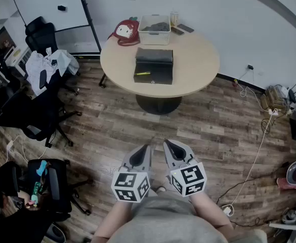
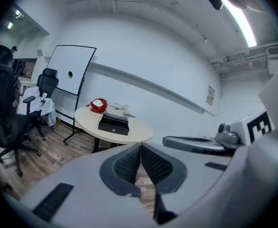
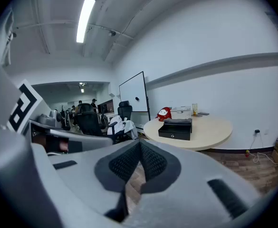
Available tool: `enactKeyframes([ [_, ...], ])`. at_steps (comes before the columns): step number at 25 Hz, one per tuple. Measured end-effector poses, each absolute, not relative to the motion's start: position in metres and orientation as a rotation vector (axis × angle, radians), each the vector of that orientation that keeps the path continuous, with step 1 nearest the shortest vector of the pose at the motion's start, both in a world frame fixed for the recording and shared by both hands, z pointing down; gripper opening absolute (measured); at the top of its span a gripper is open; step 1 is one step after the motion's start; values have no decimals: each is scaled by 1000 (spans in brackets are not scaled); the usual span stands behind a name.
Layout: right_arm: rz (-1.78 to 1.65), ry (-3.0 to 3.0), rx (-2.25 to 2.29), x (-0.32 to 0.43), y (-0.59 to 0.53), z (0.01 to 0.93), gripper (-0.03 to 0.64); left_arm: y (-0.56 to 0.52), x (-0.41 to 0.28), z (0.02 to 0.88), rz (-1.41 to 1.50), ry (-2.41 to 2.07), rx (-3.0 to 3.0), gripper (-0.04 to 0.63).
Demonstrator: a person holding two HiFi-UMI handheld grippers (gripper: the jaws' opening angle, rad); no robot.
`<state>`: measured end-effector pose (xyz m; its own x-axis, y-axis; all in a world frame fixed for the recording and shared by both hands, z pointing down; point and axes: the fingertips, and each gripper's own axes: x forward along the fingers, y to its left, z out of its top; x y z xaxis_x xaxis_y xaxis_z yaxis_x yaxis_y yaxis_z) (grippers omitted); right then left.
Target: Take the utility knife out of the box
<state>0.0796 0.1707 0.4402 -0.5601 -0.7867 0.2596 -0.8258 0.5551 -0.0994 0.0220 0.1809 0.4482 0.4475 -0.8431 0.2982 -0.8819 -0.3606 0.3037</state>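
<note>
Counter (image 1: pixel 198 70): round, smooth pale top on one dark central foot, far from the person, across the floor.
Box (image 1: pixel 154 67): black, rectangular and hard-edged, near the middle of the counter; the gripper views show a small round lock on its near face.
Knife (image 1: pixel 142 73): shows only as a thin yellow streak on the near part of the box, left of its middle; too small to tell its shape.
Left tongs (image 1: pixel 145 148): closed and gripping nothing, the ribbed dark pads (image 2: pixel 129 165) meeting in a line; smooth grey shell, with a cube of black-and-white squares at the back; well apart from the counter.
Right tongs (image 1: pixel 166 143): closed too, with nothing between the ribbed pads (image 3: pixel 150 161); same grey shell and checkered cube, just beside the left tongs.
Basket (image 1: pixel 154 29): white plastic, rectangular, at the far edge of the counter.
Bag (image 1: pixel 126 32): red and rounded with a white patch, left of the basket.
Floor (image 1: pixel 112 125): wood planks in mixed browns.
Chairs (image 1: pixel 36 115): black office chairs on the left, with pale cloth draped over one.
</note>
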Motion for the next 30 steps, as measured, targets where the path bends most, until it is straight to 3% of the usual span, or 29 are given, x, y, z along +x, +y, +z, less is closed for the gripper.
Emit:
enactKeyframes([
  [17, 297, -2643, 1292, 87, 203, 432, 0, 203, 34, 446, 114, -1451, 2264, 4],
  [30, 325, -2672, 1308, 72, 129, 432, 0, 127, 4, 461, 80, -1456, 2202, 4],
])
